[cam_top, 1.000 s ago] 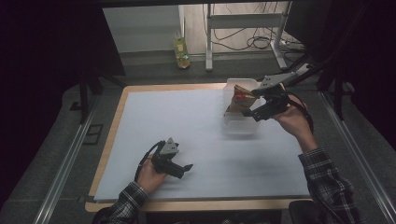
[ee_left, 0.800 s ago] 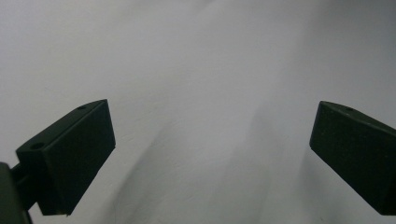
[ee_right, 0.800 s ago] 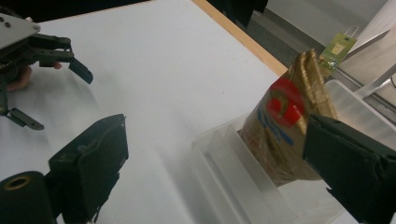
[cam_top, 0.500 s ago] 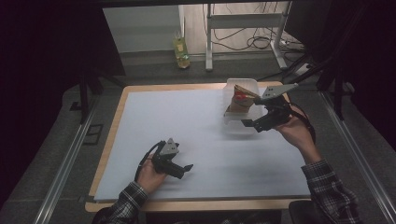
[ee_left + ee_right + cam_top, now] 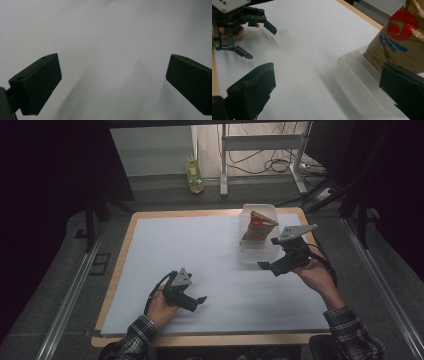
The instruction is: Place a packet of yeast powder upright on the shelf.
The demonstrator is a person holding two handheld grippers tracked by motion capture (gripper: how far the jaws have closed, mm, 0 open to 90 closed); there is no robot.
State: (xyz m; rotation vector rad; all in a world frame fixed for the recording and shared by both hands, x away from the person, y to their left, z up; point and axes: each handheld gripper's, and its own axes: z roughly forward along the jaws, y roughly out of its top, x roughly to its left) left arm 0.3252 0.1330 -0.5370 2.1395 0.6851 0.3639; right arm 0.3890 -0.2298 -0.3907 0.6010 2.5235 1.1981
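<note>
Gold snack bag [image 5: 398, 37] standing in clear plastic container [image 5: 362, 82], far right on tabletop: red round emblem near top, blue wavy strokes below it, short line of small red lettering low at bag's left edge, too blurred to read. In high view same bag [image 5: 260, 226] shows red patch only, no legible characters. Yellow-green bottle [image 5: 194, 176] on floor beyond tabletop: label too small to read. No readable words, brands or numbers anywhere.
</note>
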